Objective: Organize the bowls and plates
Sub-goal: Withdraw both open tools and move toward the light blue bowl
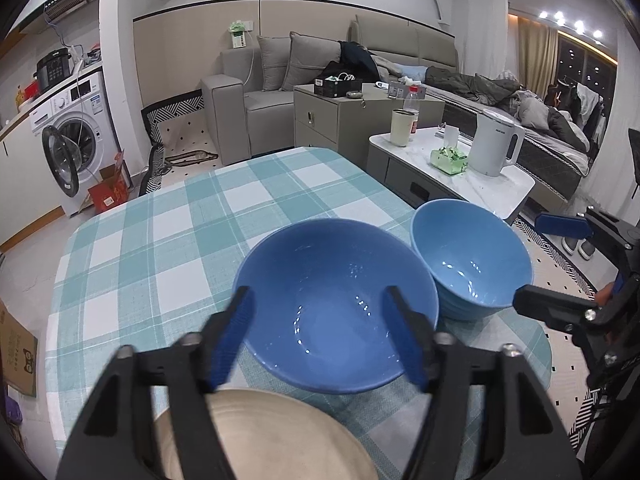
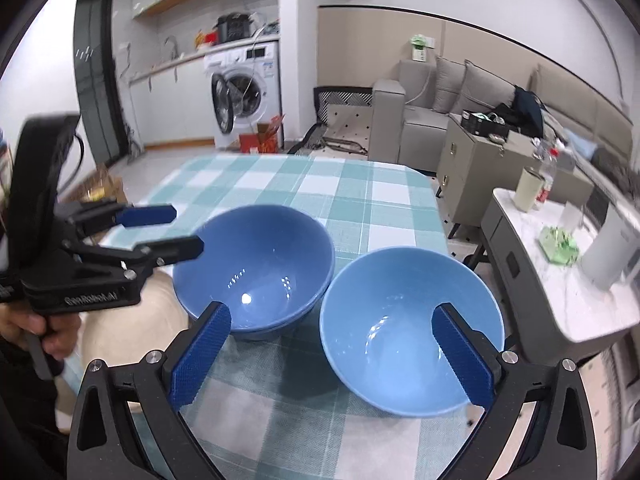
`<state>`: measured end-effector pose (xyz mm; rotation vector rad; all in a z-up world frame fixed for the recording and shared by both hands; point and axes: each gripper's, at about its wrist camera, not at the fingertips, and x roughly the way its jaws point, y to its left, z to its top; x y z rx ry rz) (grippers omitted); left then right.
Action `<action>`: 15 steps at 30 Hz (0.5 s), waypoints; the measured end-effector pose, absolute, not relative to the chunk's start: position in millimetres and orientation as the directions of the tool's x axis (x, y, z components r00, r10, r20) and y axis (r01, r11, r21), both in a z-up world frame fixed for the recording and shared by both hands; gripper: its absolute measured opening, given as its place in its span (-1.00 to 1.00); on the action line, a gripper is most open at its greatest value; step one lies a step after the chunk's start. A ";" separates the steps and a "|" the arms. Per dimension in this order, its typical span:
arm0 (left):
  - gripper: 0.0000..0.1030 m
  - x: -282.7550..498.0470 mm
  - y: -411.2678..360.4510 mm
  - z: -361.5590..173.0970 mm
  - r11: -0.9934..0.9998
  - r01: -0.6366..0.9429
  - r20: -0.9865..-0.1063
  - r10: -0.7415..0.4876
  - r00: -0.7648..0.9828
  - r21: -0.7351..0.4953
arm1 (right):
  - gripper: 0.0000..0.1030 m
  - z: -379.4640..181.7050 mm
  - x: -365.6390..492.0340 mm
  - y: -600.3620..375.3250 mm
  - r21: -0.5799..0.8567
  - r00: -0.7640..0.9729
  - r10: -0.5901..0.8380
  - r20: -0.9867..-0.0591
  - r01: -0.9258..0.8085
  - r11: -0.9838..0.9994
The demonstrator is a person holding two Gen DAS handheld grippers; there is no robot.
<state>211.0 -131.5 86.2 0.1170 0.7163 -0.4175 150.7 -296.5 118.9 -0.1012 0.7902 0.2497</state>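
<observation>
Two blue bowls stand side by side on the checked tablecloth. The darker, wider bowl (image 1: pixel 336 304) (image 2: pixel 256 268) is on the left, the lighter bowl (image 1: pixel 472 256) (image 2: pixel 408 332) on the right, their rims nearly touching. A beige plate (image 1: pixel 260 436) (image 2: pixel 132 320) lies at the near left edge. My left gripper (image 1: pixel 320 320) (image 2: pixel 176 232) is open above the plate, its fingers at the near rim of the darker bowl. My right gripper (image 2: pixel 332 344) (image 1: pixel 536 264) is open, its right finger over the lighter bowl, holding nothing.
The table (image 1: pixel 168 232) has a teal and white checked cloth. To its right stands a white side table (image 1: pixel 448 176) with a kettle (image 1: pixel 496 144), a cup and a green tissue box. A sofa, cabinet and washing machine (image 1: pixel 72 136) are behind.
</observation>
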 end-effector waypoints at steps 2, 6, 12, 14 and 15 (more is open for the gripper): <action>0.69 209.1 -135.9 89.8 0.911 0.411 -0.643 -0.335 0.689 -0.034 | 0.99 121.1 148.6 -304.4 0.039 0.680 0.197 -0.707 -0.241 0.970; 0.78 208.1 -144.5 95.8 0.898 0.437 -0.635 -0.364 0.681 -0.045 | 0.99 126.1 145.6 -320.2 0.051 0.704 0.162 -0.691 -0.177 0.983; 0.89 211.2 -158.7 101.4 0.885 0.462 -0.633 -0.391 0.668 -0.059 | 0.99 126.7 139.3 -351.9 0.068 0.734 0.081 -0.674 -0.047 0.997; 0.94 213.4 -163.2 101.5 0.881 0.470 -0.633 -0.399 0.663 -0.062 | 0.99 125.8 137.6 -364.5 0.103 0.736 0.085 -0.671 -0.021 0.994; 1.00 215.0 -165.2 101.1 0.883 0.466 -0.637 -0.395 0.662 -0.063 | 0.99 125.8 137.4 -368.6 0.104 0.737 0.078 -0.671 -0.010 0.994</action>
